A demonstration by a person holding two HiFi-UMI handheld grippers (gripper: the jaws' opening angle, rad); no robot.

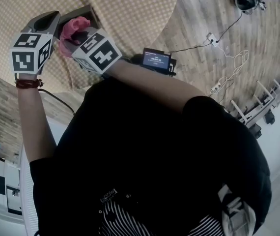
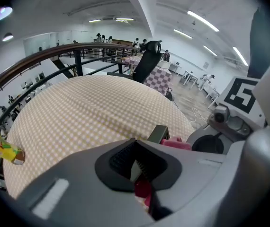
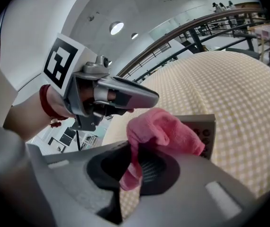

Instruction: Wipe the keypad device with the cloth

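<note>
**A:** Entry one, left gripper (image 2: 136,167): condition?

**B:** Jaws pressed together on a thin grey edge of the keypad device (image 3: 207,132). It acts as a clamp, so the device stays steady and gives the wiping side something to push against.

**A:** Entry two, right gripper (image 3: 132,170)?

**B:** Closed on a tail of the pink cloth (image 3: 164,130). The rest of the cloth is bunched ahead of the jaws and draped over the device's upper-left corner. Pinching only the tail leaves a soft wad free to rub with, which I judge to be the reason for that hold.

**A:** Location of the device?

**B:** In the head view it sits at eleven o'clock, between the two grippers and over the round checked table (image 1: 130,9). In the right gripper view it stands tilted with its button face towards that camera. A column of round keys shows at three o'clock from the cloth. No view shows whether its lower edge touches the table.

**A:** Progress?

**B:** The cloth is touching the device, so I judge wiping to be under way. The visible keys are uncovered.

**A:** Sundries?

**B:** A yellow packet (image 2: 0,148) at nine o'clock in the left gripper view, well apart near the table's rim and not involved in the task.
</note>
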